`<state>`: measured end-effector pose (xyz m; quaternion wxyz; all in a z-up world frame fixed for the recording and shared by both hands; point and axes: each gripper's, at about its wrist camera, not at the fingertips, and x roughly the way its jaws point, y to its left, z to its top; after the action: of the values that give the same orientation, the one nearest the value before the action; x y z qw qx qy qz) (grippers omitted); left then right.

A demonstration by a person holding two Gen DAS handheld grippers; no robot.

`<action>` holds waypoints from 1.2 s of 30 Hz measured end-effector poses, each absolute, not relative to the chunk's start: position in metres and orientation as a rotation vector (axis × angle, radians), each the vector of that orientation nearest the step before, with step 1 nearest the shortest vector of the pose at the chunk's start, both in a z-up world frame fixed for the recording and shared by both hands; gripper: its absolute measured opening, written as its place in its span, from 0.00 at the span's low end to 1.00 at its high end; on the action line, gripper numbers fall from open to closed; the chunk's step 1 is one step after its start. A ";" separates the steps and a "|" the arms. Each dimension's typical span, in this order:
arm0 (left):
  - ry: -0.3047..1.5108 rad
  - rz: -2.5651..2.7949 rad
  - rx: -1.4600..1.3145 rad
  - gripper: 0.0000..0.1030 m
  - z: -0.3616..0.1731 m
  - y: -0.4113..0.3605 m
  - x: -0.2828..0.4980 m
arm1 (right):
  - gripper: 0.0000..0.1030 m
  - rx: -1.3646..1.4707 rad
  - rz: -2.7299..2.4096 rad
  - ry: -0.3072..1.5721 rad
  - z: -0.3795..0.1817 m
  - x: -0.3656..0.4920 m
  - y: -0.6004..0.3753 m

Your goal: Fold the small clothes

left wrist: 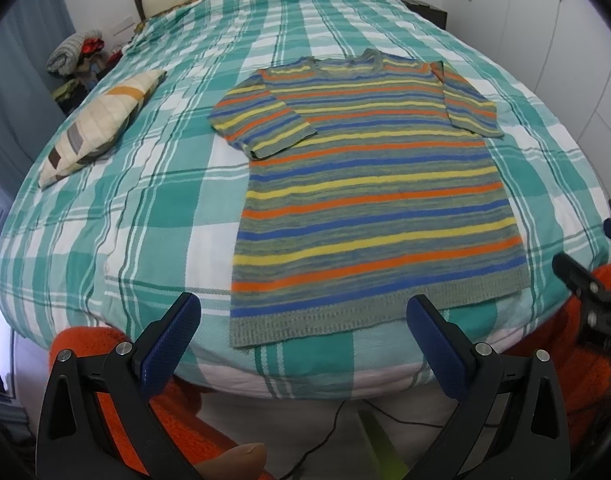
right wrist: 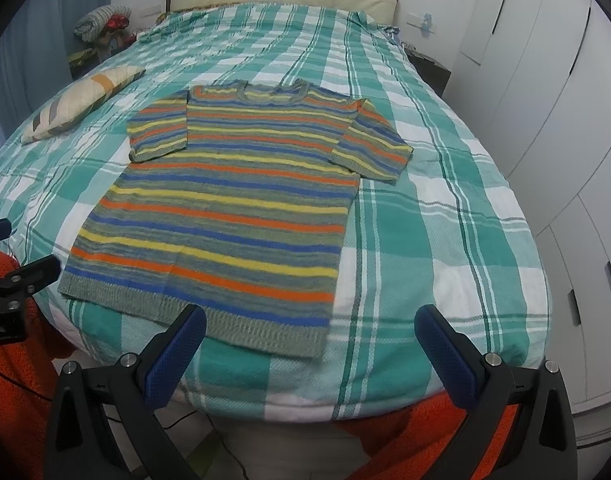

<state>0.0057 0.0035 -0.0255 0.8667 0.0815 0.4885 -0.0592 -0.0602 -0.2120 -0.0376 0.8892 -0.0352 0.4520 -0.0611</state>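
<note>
My left gripper (left wrist: pixel 303 318) and right gripper (right wrist: pixel 311 330) hang wide open, holding nothing, above the bed's near edge. Striped sweater (left wrist: pixel 369 184) lies flat on checked bedspread (left wrist: pixel 145 208), sleeves folded inward. No legible text.

**Striped sweater lying flat on the plaid bed**

The right gripper (right wrist: pixel 307 326) is hovering with its blue-padded jaws standing wide apart, holding nothing, above the near edge of the bed (right wrist: pixel 445 240). The striped sweater (right wrist: pixel 229 208) is lying spread flat on the green-and-white plaid cover, hem nearest the camera, both sleeves angling outward. A patterned pillow (right wrist: pixel 79 100) is resting well apart at far left. The left gripper (right wrist: pixel 13 280) is showing at the left border. White wardrobe doors (right wrist: pixel 545 100) are lining the right side.
</note>
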 end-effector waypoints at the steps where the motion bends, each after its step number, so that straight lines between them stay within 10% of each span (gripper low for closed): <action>1: 1.023 -0.123 0.165 1.00 -0.026 0.005 0.006 | 1.00 -0.022 -0.113 0.937 -0.044 -0.058 -0.224; 16: 1.020 -0.107 0.142 1.00 -0.024 0.011 0.008 | 0.88 1.667 0.200 1.004 -0.234 -0.050 -0.326; 23: 1.024 -0.091 0.137 1.00 -0.028 0.014 0.008 | 0.30 1.240 0.148 0.829 -0.167 -0.026 -0.322; 29: 1.034 -0.092 0.149 1.00 -0.032 0.012 0.009 | 0.36 0.248 0.425 0.916 -0.084 -0.009 -0.184; 32: 1.027 -0.083 0.151 1.00 -0.031 0.015 0.007 | 0.66 0.249 0.422 0.948 -0.100 -0.016 -0.172; 36: 1.031 -0.066 0.133 1.00 -0.034 0.022 0.009 | 0.66 0.565 0.309 0.923 -0.110 -0.028 -0.235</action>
<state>0.0087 0.0219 -0.0344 0.8674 0.0637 0.4925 -0.0313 -0.0280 -0.2347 -0.1100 0.8457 0.2680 0.4376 0.1466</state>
